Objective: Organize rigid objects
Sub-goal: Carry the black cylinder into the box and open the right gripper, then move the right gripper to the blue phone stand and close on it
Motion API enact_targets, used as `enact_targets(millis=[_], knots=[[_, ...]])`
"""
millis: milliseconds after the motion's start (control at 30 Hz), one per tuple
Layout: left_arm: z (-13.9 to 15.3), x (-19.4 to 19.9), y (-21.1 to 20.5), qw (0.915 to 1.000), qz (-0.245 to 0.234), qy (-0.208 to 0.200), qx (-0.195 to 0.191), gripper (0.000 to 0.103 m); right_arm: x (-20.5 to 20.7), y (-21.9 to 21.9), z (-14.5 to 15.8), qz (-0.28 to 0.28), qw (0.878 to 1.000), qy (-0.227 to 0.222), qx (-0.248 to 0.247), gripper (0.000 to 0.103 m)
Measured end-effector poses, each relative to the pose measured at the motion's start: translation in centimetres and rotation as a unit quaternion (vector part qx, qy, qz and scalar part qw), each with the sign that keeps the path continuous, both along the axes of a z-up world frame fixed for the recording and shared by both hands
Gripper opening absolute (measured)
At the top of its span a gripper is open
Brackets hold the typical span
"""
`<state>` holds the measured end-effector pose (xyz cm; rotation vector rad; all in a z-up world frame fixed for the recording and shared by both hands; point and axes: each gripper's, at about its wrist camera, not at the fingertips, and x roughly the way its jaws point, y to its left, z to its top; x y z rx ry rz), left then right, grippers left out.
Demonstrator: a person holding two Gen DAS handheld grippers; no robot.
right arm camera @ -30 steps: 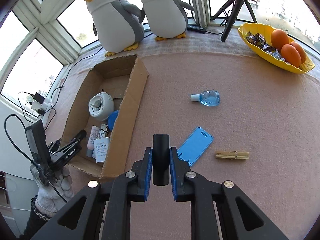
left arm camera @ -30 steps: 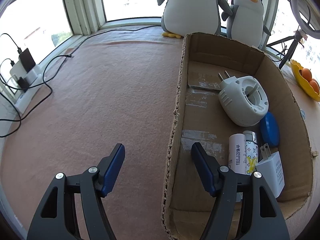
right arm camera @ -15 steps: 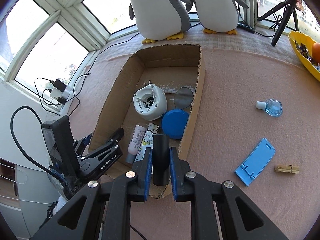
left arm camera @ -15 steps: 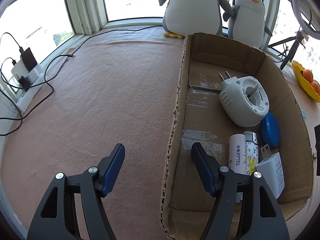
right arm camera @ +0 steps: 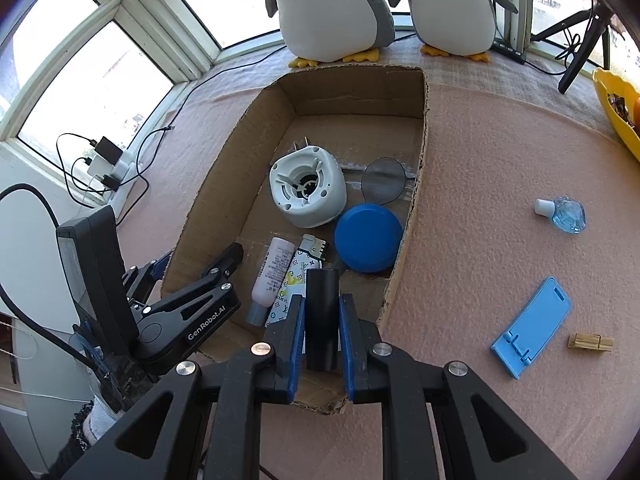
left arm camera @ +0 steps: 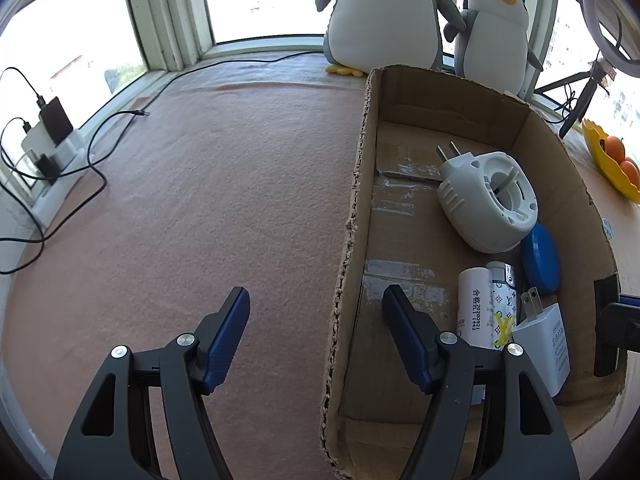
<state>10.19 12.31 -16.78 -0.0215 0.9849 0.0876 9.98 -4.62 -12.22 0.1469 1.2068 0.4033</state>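
Note:
My right gripper [right arm camera: 322, 308] is shut on a black cylinder [right arm camera: 321, 312] and holds it over the near end of the cardboard box [right arm camera: 418, 184]. The cylinder also shows at the right edge of the left wrist view [left arm camera: 606, 324]. The box holds a white plug-in device [right arm camera: 306, 192], a blue round lid [right arm camera: 368, 232], a pink tube [right arm camera: 272, 272], a patterned tube and a white charger [left arm camera: 546, 336]. My left gripper [left arm camera: 316, 324] is open and empty, straddling the box's left wall [left arm camera: 352, 216]. A blue phone stand [right arm camera: 530, 324], a wooden clothespin [right arm camera: 590, 342] and a small blue bottle [right arm camera: 566, 214] lie right of the box.
Two plush penguins [right arm camera: 332, 8] stand behind the box at the window. A yellow fruit bowl [right arm camera: 620, 108] and a tripod [right arm camera: 580, 52] are at the far right. A power strip with chargers and cables [left arm camera: 48, 140] lies at the left edge.
My right gripper has carried the black cylinder left from the open table to above the box's near end. My left gripper has stayed in place, open.

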Motion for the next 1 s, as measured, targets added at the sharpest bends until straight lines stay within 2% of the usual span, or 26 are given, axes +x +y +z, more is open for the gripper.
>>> enact_targets(millis=[67,200,467,533,800,1000], knots=[[0.0,0.0,0.0,1.0,0.0,0.0,0.001,0.07,0.0,0.1,0.1,0.003,1.0,-0.002,-0.002,0.016],[0.0,0.0,0.0,1.0,0.0,0.0,0.002,0.071,-0.1,0.0,0.2,0.003,1.0,-0.004,0.0,0.033],[0.0,0.0,0.0,1.0,0.0,0.0,0.002,0.071,-0.5,-0.9,1.3,0.002,1.0,-0.019,0.003,0.034],[0.0,0.0,0.0,1.0,0.0,-0.001,0.002,0.071,-0.6,-1.6,1.6,-0.003,1.0,-0.022,0.004,0.037],[0.0,0.0,-0.1,1.0,0.0,-0.001,0.001,0.071,-0.7,-7.5,2.1,-0.07,0.997,-0.015,0.009,0.039],[0.0,0.0,-0.1,1.0,-0.001,-0.001,0.002,0.071,-0.5,-12.5,0.2,-0.136,0.99,0.022,0.005,0.039]])
